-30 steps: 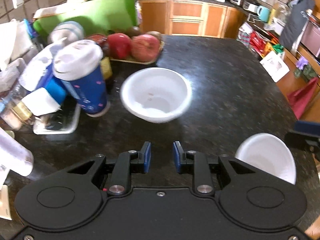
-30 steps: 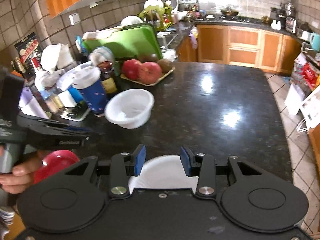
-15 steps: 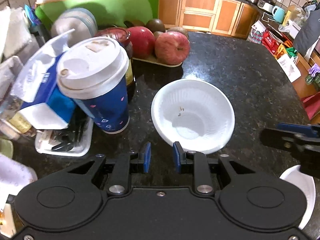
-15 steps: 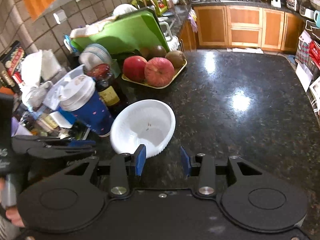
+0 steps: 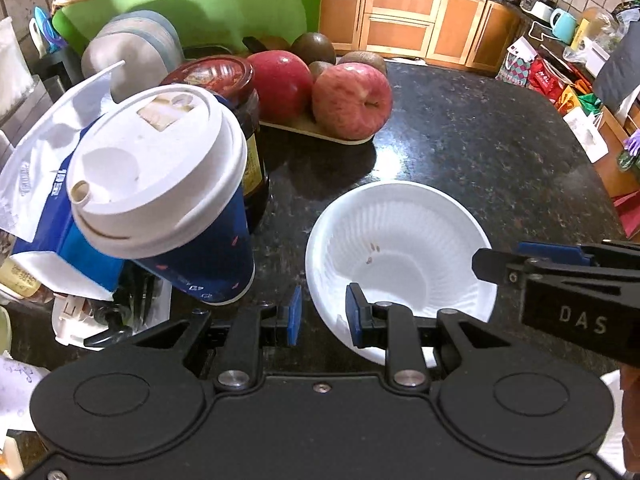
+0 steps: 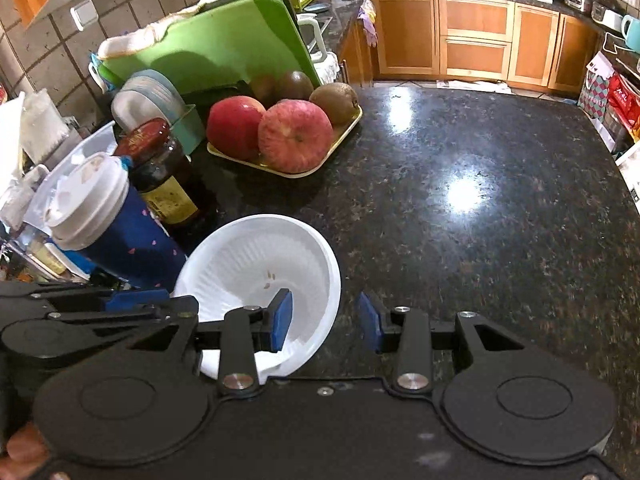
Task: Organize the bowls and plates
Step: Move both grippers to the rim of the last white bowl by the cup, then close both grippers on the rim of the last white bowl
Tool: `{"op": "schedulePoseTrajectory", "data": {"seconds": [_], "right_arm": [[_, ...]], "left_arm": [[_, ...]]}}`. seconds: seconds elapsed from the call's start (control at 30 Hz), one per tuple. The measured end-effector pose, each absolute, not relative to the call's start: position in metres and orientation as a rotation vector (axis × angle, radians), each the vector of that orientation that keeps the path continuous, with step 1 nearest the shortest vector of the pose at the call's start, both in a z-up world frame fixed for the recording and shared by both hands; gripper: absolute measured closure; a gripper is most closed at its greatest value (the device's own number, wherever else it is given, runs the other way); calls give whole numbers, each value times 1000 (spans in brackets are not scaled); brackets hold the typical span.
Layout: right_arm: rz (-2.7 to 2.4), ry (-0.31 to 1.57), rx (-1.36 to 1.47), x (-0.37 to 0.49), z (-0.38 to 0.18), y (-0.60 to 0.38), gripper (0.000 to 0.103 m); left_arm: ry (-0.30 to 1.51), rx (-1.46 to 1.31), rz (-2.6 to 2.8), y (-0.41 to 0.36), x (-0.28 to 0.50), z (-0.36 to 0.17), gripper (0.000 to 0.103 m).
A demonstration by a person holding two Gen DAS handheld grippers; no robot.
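Left claw [image 5: 323, 315] released, straddling white bowl [image 5: 400, 256] rim; right claw [image 6: 325, 322] released, likewise

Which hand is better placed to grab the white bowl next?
Either could, but probably the right gripper: its open jaws already straddle the bowl rim, as do the left gripper jaws, less squarely.

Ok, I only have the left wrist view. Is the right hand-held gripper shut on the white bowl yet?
Observer: No. The right hand-held gripper is open and straddles the rim of the bowl, with one finger inside and one outside.
Operator: Is the outside finger over anything?
Observer: Only the black countertop.
Operator: What's behind the green board?
Observer: A white jug stands there.
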State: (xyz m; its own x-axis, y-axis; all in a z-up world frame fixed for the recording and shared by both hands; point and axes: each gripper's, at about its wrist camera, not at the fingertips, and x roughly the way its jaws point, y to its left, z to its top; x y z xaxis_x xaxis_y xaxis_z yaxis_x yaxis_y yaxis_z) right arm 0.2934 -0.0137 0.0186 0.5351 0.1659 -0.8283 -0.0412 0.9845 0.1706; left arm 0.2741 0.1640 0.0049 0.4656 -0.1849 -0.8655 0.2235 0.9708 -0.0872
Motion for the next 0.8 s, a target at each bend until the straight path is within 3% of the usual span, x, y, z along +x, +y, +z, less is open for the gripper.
{"op": "schedulePoseTrajectory", "data": {"seconds": [0.5,0.7,0.8], "right_arm": [[126,1040,101,310,-5,-8,64],[124,1047,97,312,-11,-6,77],[114,1040,74,311,-12,-5,80]], "left_arm": [[1067,82,-261,151,287,-9,68],[1073,94,-267,147,291,-14,69],[1063,99,-272,147,289,-14,78]]}}
